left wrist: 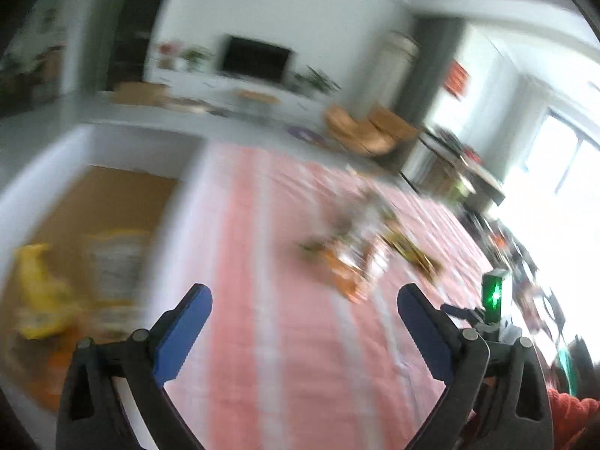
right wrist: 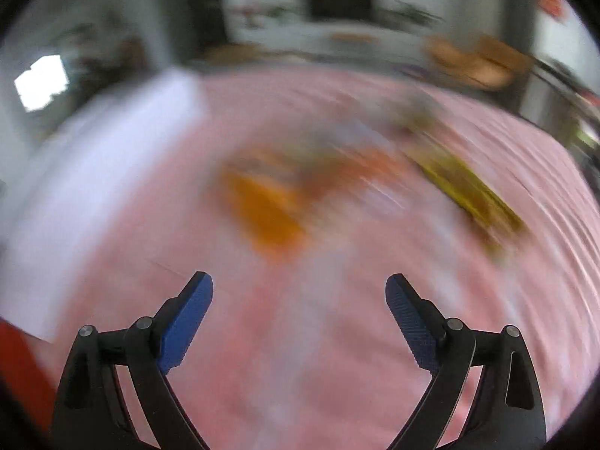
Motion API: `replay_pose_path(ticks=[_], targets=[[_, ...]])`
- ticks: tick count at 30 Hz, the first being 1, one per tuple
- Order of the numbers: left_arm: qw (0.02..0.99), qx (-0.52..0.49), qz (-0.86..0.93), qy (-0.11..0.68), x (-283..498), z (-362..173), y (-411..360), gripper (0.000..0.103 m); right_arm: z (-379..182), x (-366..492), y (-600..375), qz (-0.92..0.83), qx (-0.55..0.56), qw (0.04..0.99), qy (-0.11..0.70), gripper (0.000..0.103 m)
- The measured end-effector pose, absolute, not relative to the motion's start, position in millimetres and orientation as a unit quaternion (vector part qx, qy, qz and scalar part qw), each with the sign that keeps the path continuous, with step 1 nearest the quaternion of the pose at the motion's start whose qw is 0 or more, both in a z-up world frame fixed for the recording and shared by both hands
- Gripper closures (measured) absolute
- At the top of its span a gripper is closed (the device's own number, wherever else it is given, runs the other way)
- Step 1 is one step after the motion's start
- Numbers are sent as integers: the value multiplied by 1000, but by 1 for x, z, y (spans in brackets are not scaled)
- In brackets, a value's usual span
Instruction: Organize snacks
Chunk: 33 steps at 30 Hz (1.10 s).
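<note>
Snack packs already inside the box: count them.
2 at least: a yellow bag at the box's left, and a pale pouch right of it. Blur may hide more.

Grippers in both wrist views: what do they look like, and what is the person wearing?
Both the left tool and the right tool have black, curved linkage arms with round silver pivot pins and blue textured finger pads. A red-orange sleeve shows at the lower right of the left view.

Heavy motion blur, fisheye-bent edges, blown-out glare from the window (left wrist: 562, 157).
</note>
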<state>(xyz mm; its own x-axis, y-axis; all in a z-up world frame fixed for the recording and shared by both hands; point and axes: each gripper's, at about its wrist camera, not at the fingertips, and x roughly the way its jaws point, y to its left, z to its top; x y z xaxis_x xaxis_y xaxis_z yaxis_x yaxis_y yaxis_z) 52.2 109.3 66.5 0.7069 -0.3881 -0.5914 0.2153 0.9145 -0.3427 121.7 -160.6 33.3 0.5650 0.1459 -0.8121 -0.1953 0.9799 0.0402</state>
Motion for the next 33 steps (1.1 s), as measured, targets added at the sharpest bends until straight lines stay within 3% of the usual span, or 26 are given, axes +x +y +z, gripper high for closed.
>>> replay_pose_path(ticks=[5,14,33], targets=[[903,-65,-175,386,91,5,37,4,2,89,-269,-65,-3,890,450,8],[899,-38,-71,431,153,-65,41,4,7,112,-325,-120,35,879,459,8],[889,15,-48,456,167,-76,22,0,3,111,-319,-102,46,879,463,3]])
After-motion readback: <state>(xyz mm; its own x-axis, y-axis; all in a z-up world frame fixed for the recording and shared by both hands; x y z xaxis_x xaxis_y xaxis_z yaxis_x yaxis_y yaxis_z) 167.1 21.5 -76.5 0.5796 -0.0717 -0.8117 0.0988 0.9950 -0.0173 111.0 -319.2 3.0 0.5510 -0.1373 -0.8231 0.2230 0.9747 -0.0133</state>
